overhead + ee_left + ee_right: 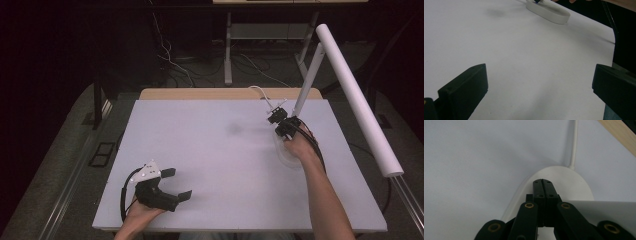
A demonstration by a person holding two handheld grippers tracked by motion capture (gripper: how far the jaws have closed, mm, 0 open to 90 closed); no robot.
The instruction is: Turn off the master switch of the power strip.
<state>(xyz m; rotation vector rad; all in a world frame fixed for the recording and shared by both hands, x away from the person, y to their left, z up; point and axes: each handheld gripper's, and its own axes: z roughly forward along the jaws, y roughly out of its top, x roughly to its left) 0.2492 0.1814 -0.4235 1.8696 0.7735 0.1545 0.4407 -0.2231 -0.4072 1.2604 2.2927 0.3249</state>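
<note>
1. Left gripper [177, 183] is resting near the front left of the white board [210, 150], jaws standing wide apart, holding nothing.
2. Right gripper [543, 182] is hovering over the lamp base [574, 182] at the far right, jaws pressed together, nothing between them.
3. Lamp arm [307, 80] is rising tilted from the base.

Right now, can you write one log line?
left gripper: open, over white table | right gripper: shut, pressing oval white lamp base
</note>
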